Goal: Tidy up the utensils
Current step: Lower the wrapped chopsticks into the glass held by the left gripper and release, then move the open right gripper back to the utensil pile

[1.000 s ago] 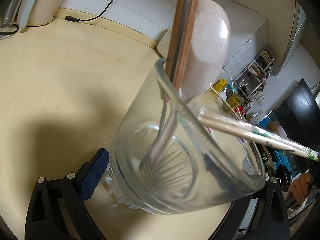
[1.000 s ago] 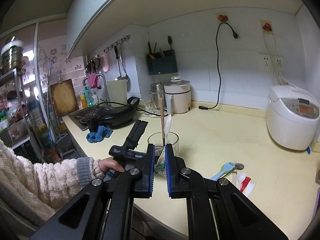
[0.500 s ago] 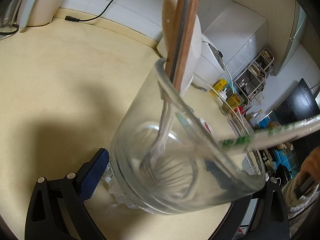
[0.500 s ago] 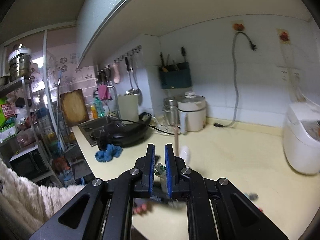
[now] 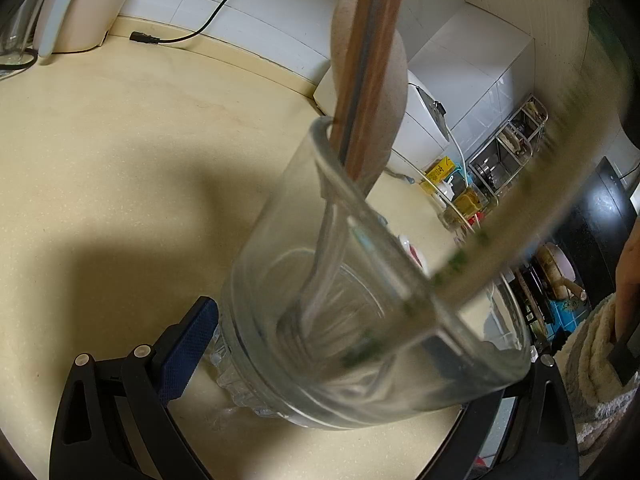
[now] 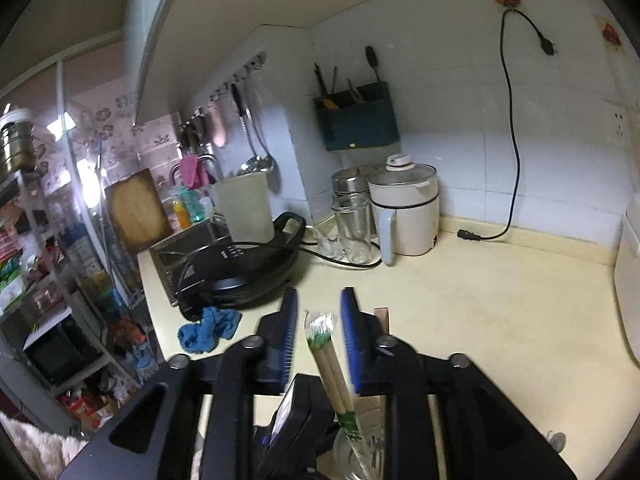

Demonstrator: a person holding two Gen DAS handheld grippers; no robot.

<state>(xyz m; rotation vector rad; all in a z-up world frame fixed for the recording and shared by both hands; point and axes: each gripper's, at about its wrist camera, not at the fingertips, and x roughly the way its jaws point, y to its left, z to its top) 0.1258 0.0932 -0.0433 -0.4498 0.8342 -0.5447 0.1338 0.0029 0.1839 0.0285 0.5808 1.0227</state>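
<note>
The right gripper [image 6: 319, 336] is opening around light, slippery paper-wrapped wooden chopsticks [image 6: 326, 356]; the left gripper [image 5: 352, 364] is clamping the fragile clear glass cup [image 5: 360, 320] low down.

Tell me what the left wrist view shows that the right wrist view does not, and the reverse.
Only the left wrist view: the left gripper clamped around the glass, the wooden handle and pale spoon leaning in it, the rack.

Only the right wrist view: the right gripper, jaws opening with pads clear of the chopsticks, the kettle, griddle, blue cloth.

Both: glass, chopsticks, counter, black cord.
</note>
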